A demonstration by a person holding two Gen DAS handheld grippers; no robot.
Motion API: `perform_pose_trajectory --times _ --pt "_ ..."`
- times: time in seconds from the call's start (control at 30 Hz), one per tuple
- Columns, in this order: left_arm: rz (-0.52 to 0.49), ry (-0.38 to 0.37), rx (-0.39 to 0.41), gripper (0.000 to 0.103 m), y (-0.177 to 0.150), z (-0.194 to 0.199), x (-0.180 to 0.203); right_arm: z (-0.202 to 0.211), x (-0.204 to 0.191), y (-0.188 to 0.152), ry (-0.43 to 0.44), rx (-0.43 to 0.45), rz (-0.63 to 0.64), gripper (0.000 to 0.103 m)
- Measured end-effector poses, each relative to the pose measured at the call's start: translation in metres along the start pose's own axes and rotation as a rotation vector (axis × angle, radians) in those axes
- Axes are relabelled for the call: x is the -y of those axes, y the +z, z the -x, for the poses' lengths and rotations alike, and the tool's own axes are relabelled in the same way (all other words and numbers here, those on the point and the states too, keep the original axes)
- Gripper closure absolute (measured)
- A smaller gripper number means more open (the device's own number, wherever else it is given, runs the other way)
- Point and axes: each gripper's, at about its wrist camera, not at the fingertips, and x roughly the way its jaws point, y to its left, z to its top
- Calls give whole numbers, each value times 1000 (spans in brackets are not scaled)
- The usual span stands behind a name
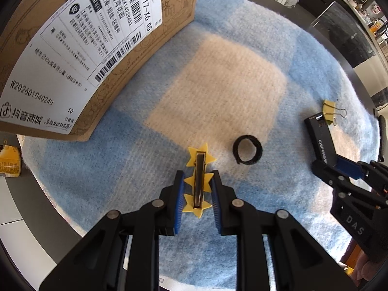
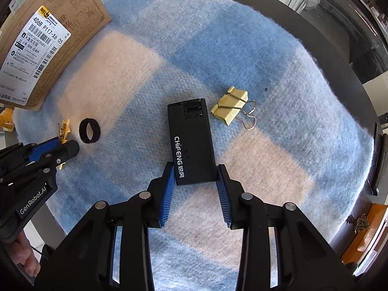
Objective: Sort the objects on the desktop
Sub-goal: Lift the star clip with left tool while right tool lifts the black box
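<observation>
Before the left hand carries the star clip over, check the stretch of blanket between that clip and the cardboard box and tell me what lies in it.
Nothing visible lies there. The yellow star hair clip sits between the left gripper fingers, and bare blanket runs to the cardboard box. The black ring lies off to the right, outside that path.

both wrist views steeply down, close, sharing blanket (image 1: 218, 92)
</observation>
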Motion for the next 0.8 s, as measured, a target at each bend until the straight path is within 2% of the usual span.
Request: perform_pose_trajectory --times 0.3,0.8 --pt "-31 4 10 82 -12 11 0 10 -3 -20 -2 2 -46 69" --pt "-142 -11 28 82 -23 24 2 25 -17 -50 -44 15 -180 69"
